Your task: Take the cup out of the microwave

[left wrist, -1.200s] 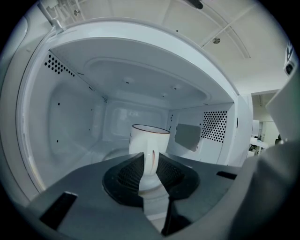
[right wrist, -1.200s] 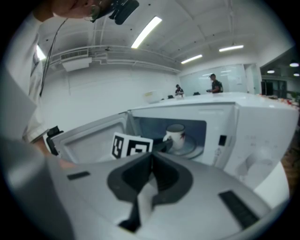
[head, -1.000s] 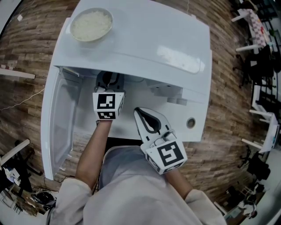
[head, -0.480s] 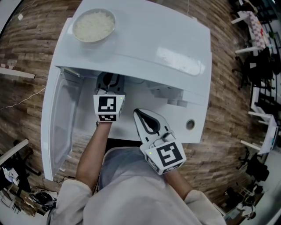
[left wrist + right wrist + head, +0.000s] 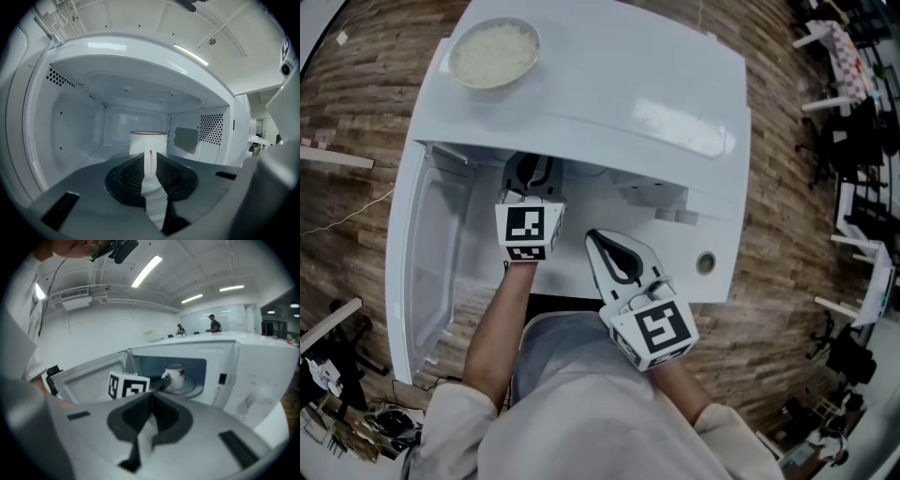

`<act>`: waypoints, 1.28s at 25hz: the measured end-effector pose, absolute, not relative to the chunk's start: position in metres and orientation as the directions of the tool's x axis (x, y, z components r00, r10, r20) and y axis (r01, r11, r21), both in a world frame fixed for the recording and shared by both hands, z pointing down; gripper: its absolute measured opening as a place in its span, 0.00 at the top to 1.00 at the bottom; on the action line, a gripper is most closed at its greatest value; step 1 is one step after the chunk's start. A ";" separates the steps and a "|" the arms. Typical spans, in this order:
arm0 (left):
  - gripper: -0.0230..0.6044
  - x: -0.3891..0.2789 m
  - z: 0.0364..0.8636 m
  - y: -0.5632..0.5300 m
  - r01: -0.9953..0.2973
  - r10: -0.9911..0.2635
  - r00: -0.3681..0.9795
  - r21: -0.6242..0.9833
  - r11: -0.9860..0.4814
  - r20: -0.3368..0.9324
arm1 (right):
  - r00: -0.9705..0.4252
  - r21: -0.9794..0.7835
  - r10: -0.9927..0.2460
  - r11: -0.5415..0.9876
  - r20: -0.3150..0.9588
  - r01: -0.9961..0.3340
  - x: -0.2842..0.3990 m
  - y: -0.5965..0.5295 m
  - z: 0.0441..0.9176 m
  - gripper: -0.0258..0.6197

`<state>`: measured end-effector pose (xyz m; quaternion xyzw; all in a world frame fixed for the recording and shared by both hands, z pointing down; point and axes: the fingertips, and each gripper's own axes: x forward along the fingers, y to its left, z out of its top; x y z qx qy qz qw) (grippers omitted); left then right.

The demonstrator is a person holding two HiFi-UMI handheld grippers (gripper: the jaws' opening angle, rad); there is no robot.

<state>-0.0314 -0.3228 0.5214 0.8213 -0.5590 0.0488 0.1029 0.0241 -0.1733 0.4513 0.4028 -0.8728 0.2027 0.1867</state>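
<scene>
A white cup (image 5: 147,140) with a dark rim and a red mark stands on the turntable inside the open white microwave (image 5: 609,84). Its handle points toward me. My left gripper (image 5: 149,161) reaches into the cavity, and its ribbed pads (image 5: 133,171) are shut on the cup's handle from both sides. The right gripper view shows the cup (image 5: 175,376) behind the left gripper's marker cube (image 5: 127,385). In the head view the microwave's top hides the cup. My right gripper (image 5: 598,242) hovers outside, in front of the control panel, shut with nothing in it.
The microwave door (image 5: 427,262) hangs wide open at the left. A bowl of white rice (image 5: 494,52) sits on the microwave's top at its back left corner. A round knob (image 5: 705,262) is on the front panel at the right. Wooden flooring (image 5: 366,94) surrounds the unit.
</scene>
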 end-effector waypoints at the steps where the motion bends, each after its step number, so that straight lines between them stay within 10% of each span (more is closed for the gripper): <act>1: 0.86 -0.031 0.521 -0.322 -0.929 -0.909 0.369 0.116 -0.352 0.194 | -0.605 -0.204 -0.627 0.593 0.490 -0.779 0.024 -0.173 0.451 0.92; 32: 0.86 -0.038 0.515 -0.299 -0.935 -0.915 0.348 0.148 -0.322 0.204 | -0.612 -0.197 -0.635 0.601 0.472 -0.775 0.026 -0.162 0.443 0.92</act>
